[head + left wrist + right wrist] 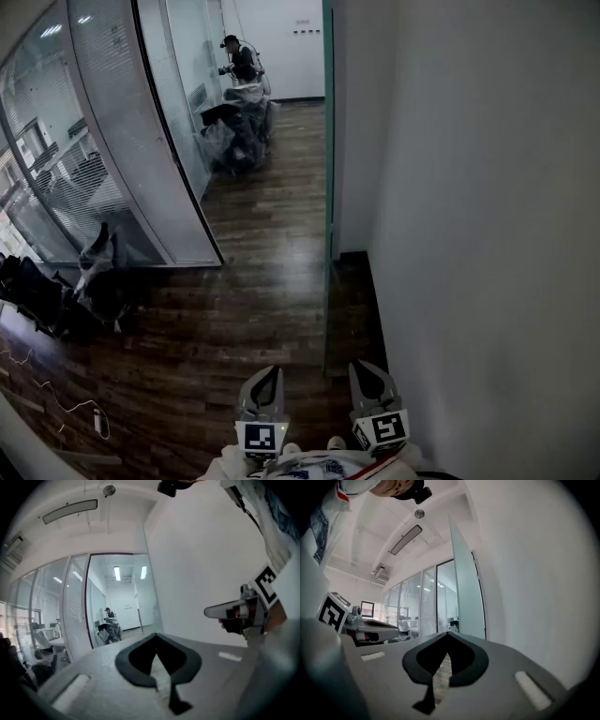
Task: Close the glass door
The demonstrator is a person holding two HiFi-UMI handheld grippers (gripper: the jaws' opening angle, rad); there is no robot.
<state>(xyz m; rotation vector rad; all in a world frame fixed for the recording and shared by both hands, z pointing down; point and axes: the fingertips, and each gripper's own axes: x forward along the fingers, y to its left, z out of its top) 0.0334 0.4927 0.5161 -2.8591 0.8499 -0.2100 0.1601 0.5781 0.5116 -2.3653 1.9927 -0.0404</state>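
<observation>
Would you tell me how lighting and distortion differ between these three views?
Head view: dim, a sheen on the dark wooden floor. Left gripper view: fisheye, black corners, glaring ceiling strip lights. Right gripper view: fisheye slants the pale glass door.

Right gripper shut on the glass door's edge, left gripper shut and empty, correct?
Not quite. The right gripper is shut, but on nothing. The right gripper view shows its fingers closed together with nothing between them, and the glass door stands ahead, apart from them. The left gripper is shut and empty, as you said.
</observation>
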